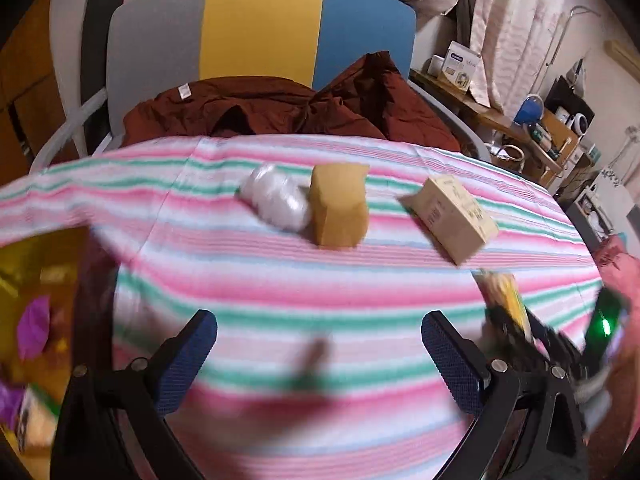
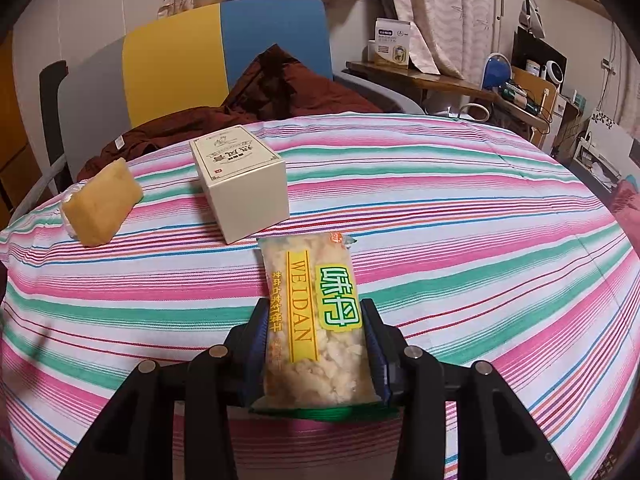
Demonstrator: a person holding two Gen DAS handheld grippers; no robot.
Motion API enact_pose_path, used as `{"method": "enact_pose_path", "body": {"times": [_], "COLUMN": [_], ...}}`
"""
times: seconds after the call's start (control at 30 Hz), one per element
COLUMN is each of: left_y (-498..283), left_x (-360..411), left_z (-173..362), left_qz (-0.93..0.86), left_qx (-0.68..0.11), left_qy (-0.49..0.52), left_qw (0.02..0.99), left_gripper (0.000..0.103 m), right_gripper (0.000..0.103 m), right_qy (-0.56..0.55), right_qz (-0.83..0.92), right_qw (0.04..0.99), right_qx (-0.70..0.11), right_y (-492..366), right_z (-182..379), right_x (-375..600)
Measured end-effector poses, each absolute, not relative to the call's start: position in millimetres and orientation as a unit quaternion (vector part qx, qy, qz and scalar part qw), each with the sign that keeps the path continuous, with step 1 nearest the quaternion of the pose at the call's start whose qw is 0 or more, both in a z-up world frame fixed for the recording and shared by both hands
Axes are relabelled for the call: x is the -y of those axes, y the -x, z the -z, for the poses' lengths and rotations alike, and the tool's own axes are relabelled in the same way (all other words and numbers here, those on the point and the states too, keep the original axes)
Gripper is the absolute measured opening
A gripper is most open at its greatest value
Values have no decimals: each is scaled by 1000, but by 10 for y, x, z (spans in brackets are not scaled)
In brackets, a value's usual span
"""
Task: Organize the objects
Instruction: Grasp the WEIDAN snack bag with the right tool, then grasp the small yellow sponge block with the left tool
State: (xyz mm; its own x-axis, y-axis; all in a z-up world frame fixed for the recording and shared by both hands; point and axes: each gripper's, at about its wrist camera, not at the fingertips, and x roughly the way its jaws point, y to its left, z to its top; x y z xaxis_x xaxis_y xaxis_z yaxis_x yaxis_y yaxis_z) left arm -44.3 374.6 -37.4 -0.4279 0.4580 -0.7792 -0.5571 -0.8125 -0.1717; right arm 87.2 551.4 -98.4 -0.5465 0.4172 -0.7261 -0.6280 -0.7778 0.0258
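the right gripper (image 2: 314, 344) points forward and downward over the striped cloth (image 2: 480, 240), its blue pads (image 2: 258, 344) clamped on the two long sides of the snack packet (image 2: 316, 320), which lies lengthwise between them with its far end just short of the cream box (image 2: 240, 184). the packet's near end sits deep between the black arms of the tool, over a strip of green. beyond the packet, the cream box stands on the cloth with its printed face up, and to the left of the box, well apart from it, lies the yellow sponge block (image 2: 102, 206), tilted on one edge with something white tucked behind it. in the left wrist view, blurred, the left gripper (image 1: 320, 354) also tilts down at the cloth, its jaws spread wide with only bare cloth between the blue pads (image 1: 188, 360). farther on from it, left of the cream box (image 1: 452, 216), the sponge block (image 1: 340, 208) touches a white plastic bundle (image 1: 276, 200). behind the cream box, past the cloth's far edge, a dark red garment (image 1: 280, 108) is heaped against a chair (image 1: 260, 24) with grey, yellow and blue panels.
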Motion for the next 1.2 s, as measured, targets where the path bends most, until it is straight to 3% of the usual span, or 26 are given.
{"method": "enact_pose_path", "body": {"times": [0.47, 0.57, 0.6, 0.67, 0.8, 1.2], "left_y": [1016, 1032, 1038, 1057, 1085, 489], "left_x": [-4664, -4764, -4788, -4825, -4742, -4388], "left_z": [523, 582, 610, 673, 817, 743], "left_qz": [-860, -864, -864, -869, -873, -886], "left_qx": [-94, -122, -130, -146, -153, -139], "left_qy": [409, 386, 383, 376, 372, 312], "left_qw": [291, 298, 301, 288, 276, 313], "left_gripper": [100, 88, 78, 72, 46, 42], "right_gripper": [44, 44, 44, 44, 44, 44], "right_qy": [356, 355, 355, 355, 353, 353], "right_qz": [-872, -873, -873, -873, -873, -872], "right_qw": [301, 302, 302, 303, 304, 310], "right_qx": [-146, -146, -146, -145, -144, -138], "right_y": [-907, -914, -909, -907, -908, -914], "right_z": [1013, 1015, 1018, 1019, 1021, 1020], "right_x": [-5499, -5495, -5492, -5487, -5479, -5463]}}
